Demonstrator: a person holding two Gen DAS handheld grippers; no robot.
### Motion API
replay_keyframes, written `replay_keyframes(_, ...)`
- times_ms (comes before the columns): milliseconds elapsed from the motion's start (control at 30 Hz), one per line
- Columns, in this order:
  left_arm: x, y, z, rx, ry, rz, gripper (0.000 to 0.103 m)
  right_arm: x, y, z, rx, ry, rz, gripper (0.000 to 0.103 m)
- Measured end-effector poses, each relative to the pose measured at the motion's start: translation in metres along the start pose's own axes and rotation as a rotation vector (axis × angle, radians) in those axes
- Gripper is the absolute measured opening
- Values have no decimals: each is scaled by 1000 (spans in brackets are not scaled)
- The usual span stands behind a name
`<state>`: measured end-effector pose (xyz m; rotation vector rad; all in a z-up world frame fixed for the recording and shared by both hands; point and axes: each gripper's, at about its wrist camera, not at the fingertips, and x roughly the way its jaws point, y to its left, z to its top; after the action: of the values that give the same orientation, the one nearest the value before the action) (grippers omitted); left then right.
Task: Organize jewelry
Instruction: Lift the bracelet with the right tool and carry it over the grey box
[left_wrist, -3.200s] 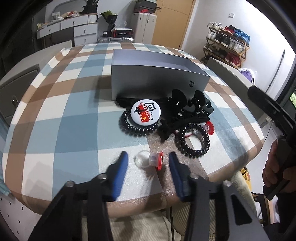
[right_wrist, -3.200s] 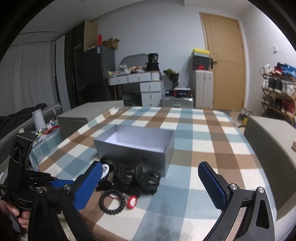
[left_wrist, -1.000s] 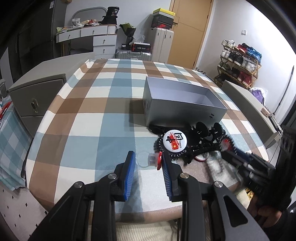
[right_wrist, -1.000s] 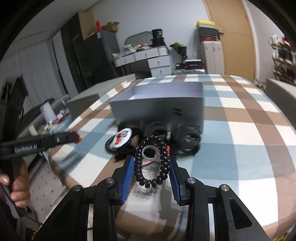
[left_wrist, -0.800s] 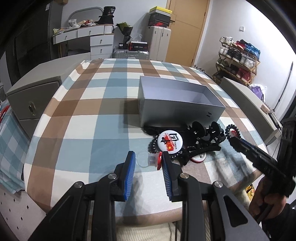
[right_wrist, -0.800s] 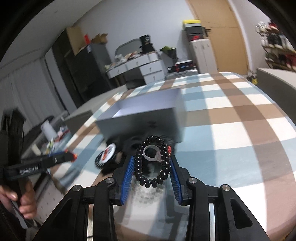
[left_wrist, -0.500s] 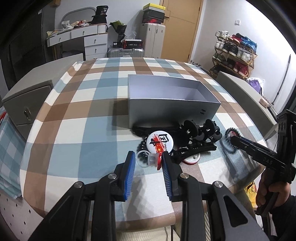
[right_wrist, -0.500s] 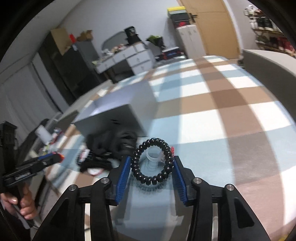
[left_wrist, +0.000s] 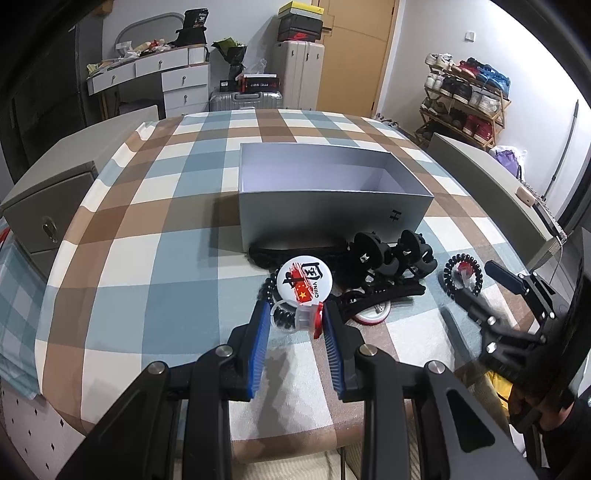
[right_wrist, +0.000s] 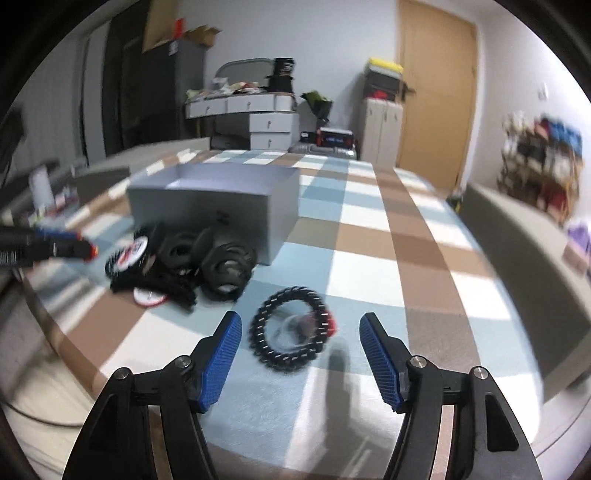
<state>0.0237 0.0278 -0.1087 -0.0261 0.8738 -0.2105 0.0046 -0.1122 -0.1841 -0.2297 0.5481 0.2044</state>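
- While the left gripper (left_wrist: 295, 317) sits at lower centre, its fingers pinch a clear ring with a red charm (left_wrist: 300, 317), lifted clear for carrying, I'd judge.
- Centre: grey box (left_wrist: 332, 218), apparently the destination.
- Right: right gripper (right_wrist: 300, 345), fingers spread wide, holds nothing; black coil tie (right_wrist: 290, 334) lies on the surface between them.

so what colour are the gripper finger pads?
Blue, textured; clearest on the right gripper pads in the right wrist view.

A box (left_wrist: 332, 214) is set on the surface (left_wrist: 155, 258); clips (left_wrist: 391, 254) and a badge (left_wrist: 304, 281) are heaped before it, a coil tie (right_wrist: 290, 328) apart at right.
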Motion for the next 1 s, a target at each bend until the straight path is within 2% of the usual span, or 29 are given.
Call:
replay_keyframes(167,2,2,-3,-8,10,0,23,7,24,-3,-133,-9,-95,50)
replay_keyframes(267,2,4,-5,-15,13,5,23,8,25,-1,-149,-5,-121,45)
replay_keyframes(367,3,7,-6,-29,15,3,23,7,19,1,-124,-13,-112,40)
replay_keyframes(400,3,9,-6,-36,16,1,23,5,17,2,-112,-24,-106,37)
replay_keyframes(433,4,9,-6,-39,17,-1,23,3,16,2,-104,-33,-105,26)
replay_keyframes(500,4,10,-7,-39,17,-3,23,0,11,5,-79,-47,-65,15)
replay_keyframes(767,5,8,-7,-36,20,-8,23,0,9,5,-33,-37,28,18)
replay_keyframes(900,5,9,-8,-46,22,-12,23,-1,17,5,-61,-26,69,19)
replay_keyframes(967,4,9,-8,-47,20,-10,23,-3,19,3,-60,-31,76,25)
replay_keyframes(1000,5,9,-8,-46,22,-11,23,-4,21,3,-62,-29,76,33)
